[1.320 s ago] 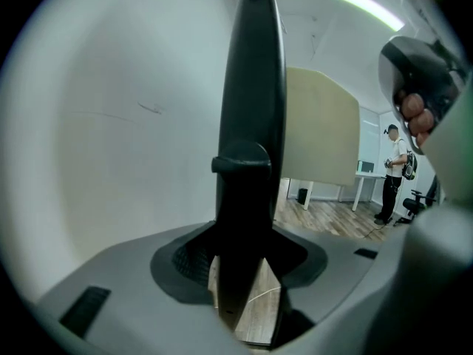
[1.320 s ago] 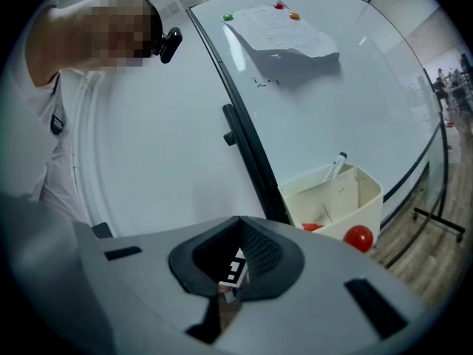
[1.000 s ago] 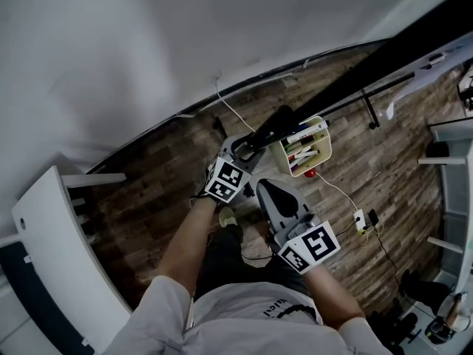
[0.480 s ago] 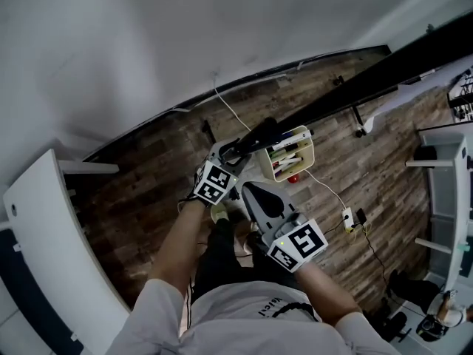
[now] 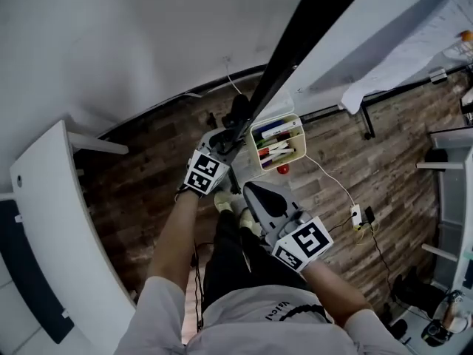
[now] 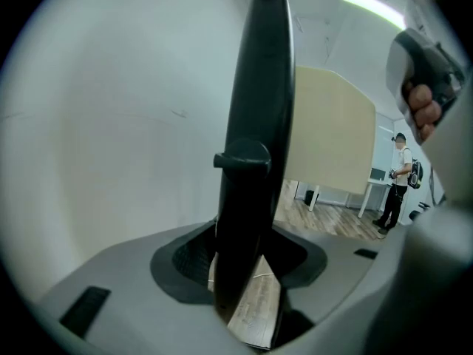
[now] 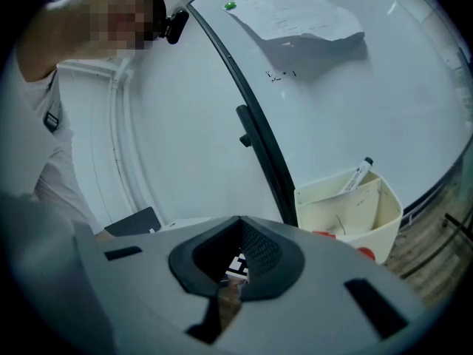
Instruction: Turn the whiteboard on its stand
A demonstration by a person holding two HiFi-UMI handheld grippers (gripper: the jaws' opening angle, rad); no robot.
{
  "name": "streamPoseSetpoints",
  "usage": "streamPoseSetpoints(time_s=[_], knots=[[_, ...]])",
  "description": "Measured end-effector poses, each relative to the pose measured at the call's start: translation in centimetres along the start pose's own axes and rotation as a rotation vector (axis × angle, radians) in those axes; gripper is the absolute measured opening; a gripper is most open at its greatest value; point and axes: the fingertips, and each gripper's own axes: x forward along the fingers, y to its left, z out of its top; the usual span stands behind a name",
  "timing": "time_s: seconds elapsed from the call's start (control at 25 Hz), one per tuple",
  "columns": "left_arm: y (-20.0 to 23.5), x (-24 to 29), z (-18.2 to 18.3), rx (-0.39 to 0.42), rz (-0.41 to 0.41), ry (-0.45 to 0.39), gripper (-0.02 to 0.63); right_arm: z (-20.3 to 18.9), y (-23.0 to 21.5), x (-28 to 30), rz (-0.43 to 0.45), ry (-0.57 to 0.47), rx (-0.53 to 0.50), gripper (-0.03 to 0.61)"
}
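Left gripper (image 6: 250,272): the jaws stand wide, astride the black frame edge (image 6: 255,124) of the whiteboard (image 5: 384,28). The frame lies against one pad. A strip of wooden floor (image 5: 148,183) shows between the frame and the other pad, so no clamp is confirmed. A small black knob projects from the frame above the jaws.

Right gripper (image 7: 235,261): the jaws are drawn close to a narrow slit and nothing is between them. In the head view it sits low in front of the person, pointing toward the board and clear of it.

The whiteboard runs steeply across the head view, its black edge leading from the left gripper to the upper right. A cream pen tray (image 5: 279,143) hangs on the board face just beside the left gripper, with markers in it. A sheet of paper (image 7: 295,13) is fixed high on the board under coloured magnets.

On the floor, a white cable runs to a power strip (image 5: 357,217). A person (image 6: 395,180) stands in the far background of the left gripper view.
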Motion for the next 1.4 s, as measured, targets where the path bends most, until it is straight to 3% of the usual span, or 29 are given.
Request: streamPoseSetpoints(time_s=[0.36, 1.0, 1.4], knots=[[0.0, -0.4, -0.5, -0.022, 0.039, 0.05, 0.195, 1.0, -0.5, -1.1, 0.048, -0.019, 0.024, 0.007], [-0.3, -0.6, -0.9, -0.033, -0.009, 0.078, 0.196, 1.5, 2.0, 0.9, -0.068, -0.03, 0.035, 0.008], [-1.2, -1.7, -1.2, -0.057, -0.023, 0.1, 0.198, 2.5, 1.9, 2.3, -0.095, 0.005, 0.013, 0.006]])
